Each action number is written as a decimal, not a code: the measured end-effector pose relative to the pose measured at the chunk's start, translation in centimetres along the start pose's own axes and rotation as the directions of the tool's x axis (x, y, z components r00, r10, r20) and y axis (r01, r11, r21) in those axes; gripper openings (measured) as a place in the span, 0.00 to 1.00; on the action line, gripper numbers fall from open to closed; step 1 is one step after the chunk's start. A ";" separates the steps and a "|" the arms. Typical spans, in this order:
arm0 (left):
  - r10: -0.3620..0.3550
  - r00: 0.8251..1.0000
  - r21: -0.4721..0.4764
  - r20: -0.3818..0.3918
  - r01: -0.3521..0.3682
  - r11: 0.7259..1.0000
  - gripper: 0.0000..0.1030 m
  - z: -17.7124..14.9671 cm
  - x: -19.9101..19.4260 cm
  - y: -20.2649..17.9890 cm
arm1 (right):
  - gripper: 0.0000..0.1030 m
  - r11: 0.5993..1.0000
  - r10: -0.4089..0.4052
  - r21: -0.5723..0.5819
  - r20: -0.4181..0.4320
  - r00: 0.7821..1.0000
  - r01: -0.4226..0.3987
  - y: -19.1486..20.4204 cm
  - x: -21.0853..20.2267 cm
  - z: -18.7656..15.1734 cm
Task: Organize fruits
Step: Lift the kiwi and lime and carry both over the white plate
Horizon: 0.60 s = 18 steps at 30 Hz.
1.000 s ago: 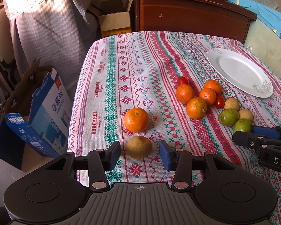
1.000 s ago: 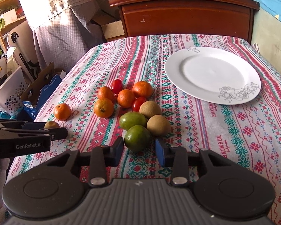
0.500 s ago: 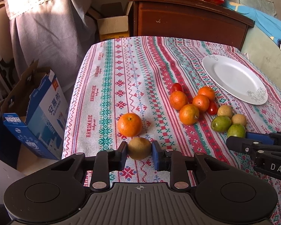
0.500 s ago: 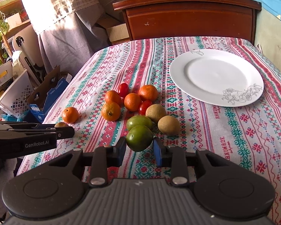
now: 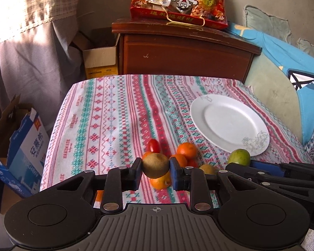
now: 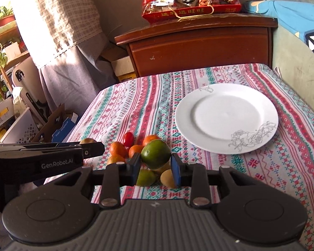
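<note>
My left gripper (image 5: 156, 166) is shut on a brown kiwi (image 5: 156, 165) and holds it above the patterned tablecloth (image 5: 106, 117). My right gripper (image 6: 155, 158) is shut on a green fruit (image 6: 155, 153), also lifted off the cloth. Under them lie several oranges (image 6: 117, 149), a cherry tomato (image 6: 128, 138), another green fruit (image 6: 146, 177) and a yellowish-brown fruit (image 6: 167, 177). The white plate (image 6: 226, 121) sits bare at the right of the table. The right gripper shows in the left wrist view at the right, with the green fruit (image 5: 239, 157) at its tip.
A dark wooden cabinet (image 5: 184, 52) with a red snack bag (image 5: 180, 2) on top stands behind the table. Cardboard boxes (image 5: 21, 146) sit on the floor to the left, by a curtain (image 5: 31, 41). A blue cushion (image 5: 293, 73) lies at the right.
Both grippers closed on their fruit, the left on the kiwi and the right on the green fruit, then lifted them off the cloth and tilted up toward the plate.
</note>
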<state>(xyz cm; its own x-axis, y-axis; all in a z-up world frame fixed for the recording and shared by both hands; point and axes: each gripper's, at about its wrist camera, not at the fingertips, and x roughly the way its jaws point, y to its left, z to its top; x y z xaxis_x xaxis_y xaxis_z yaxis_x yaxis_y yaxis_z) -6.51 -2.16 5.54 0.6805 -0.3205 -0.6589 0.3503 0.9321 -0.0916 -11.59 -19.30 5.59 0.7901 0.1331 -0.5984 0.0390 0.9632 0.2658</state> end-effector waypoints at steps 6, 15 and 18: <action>-0.065 0.997 -0.007 0.029 0.065 0.998 0.24 2.6 0.7 -1.7 | 0.30 0.999 -0.045 0.028 0.044 0.998 0.044 -2.4 -0.6 2.6; -0.146 0.989 0.022 0.025 0.146 0.989 0.24 5.0 4.0 -4.7 | 0.30 0.993 -0.095 0.073 0.018 0.995 0.094 -6.2 0.8 4.6; -0.165 0.986 0.012 -0.002 0.165 0.986 0.24 5.0 5.5 -5.4 | 0.30 0.986 -0.112 0.123 -0.002 0.994 0.111 -7.5 1.6 4.4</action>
<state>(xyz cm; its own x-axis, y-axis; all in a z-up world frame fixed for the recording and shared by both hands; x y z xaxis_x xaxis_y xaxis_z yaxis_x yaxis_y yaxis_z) -1.47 -9.81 6.17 0.6123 -0.4692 -0.6363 0.4653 0.8646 -0.1898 -7.90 -27.33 5.93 0.7796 0.0247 -0.6258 0.2016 0.9361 0.2881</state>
